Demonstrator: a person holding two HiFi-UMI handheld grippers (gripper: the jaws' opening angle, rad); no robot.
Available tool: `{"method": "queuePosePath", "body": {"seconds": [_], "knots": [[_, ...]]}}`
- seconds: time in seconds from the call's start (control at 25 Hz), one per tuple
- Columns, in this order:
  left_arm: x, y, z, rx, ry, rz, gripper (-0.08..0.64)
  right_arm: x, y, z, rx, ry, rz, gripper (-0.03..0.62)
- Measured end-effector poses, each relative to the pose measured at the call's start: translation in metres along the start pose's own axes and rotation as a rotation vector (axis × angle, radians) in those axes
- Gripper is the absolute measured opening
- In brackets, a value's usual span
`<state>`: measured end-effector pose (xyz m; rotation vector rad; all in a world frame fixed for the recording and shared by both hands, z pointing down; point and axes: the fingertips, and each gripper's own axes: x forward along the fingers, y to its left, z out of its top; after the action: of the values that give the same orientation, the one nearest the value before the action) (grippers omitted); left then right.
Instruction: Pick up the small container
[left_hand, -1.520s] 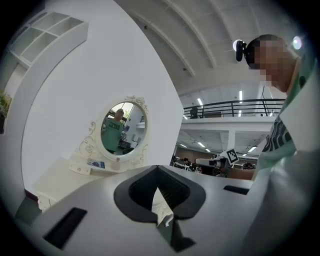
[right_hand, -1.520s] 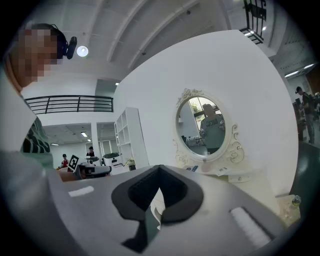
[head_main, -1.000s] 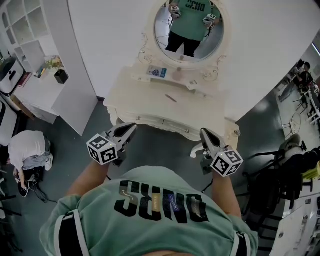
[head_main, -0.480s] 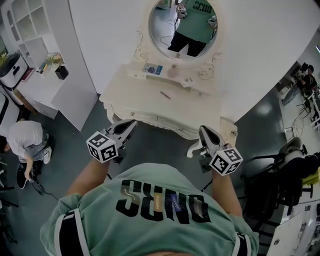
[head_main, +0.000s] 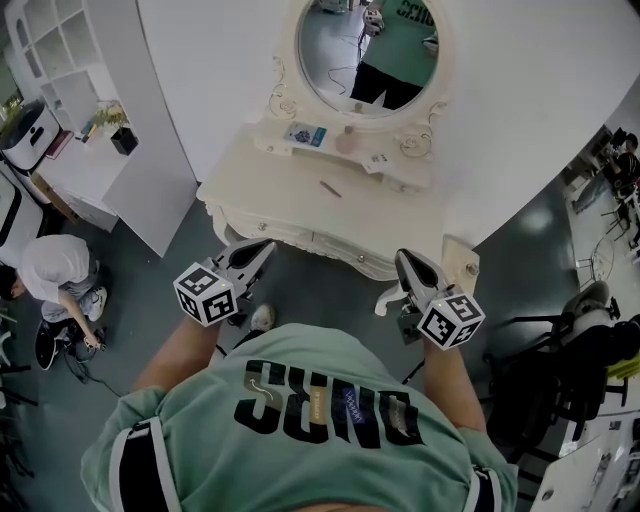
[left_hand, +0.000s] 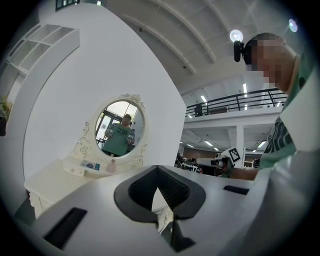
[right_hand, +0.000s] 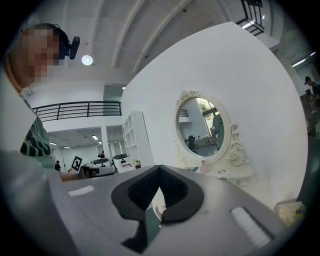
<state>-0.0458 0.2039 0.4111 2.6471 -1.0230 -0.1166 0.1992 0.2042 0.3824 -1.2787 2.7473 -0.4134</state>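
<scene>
Plainly, both grippers hang short of the cream dressing table's worktop (head_main: 275, 195), and neither touches it. The left gripper (head_main: 258, 252) is clenched with nothing between its jaws; the right gripper (head_main: 407, 262) is likewise clamped together and empty. The small container (head_main: 347, 143), pale pink as far as so small a view lets one judge, stands on the raised shelf just below the oval mirror (head_main: 365, 50), well apart from both grippers. Just to its left lies a blue-and-white box (head_main: 306, 135); to its right, a white card (head_main: 375, 160). A thin stick (head_main: 330, 188) lies on the worktop in front. A person (head_main: 55, 285) crouches on the floor at far left.
</scene>
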Motion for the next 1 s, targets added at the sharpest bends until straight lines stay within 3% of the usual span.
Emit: {"method": "queuePosePath", "body": {"seconds": [0.32, 0.72, 1.0], "knots": [[0.048, 0.075, 0.009, -0.03, 0.017, -0.074, 0.003, 0.065, -0.036, 0.002, -0.005, 0.007, -0.059, 0.009], [0.137, 0.21, 0.063, -0.032, 0.074, -0.251, 0.004, 0.205, -0.086, 0.032, 0.001, -0.026, -0.189, 0.009], [0.175, 0.286, 0.08, -0.031, 0.117, -0.315, 0.003, 0.285, -0.116, 0.042, 0.006, -0.019, -0.254, 0.009]]}}
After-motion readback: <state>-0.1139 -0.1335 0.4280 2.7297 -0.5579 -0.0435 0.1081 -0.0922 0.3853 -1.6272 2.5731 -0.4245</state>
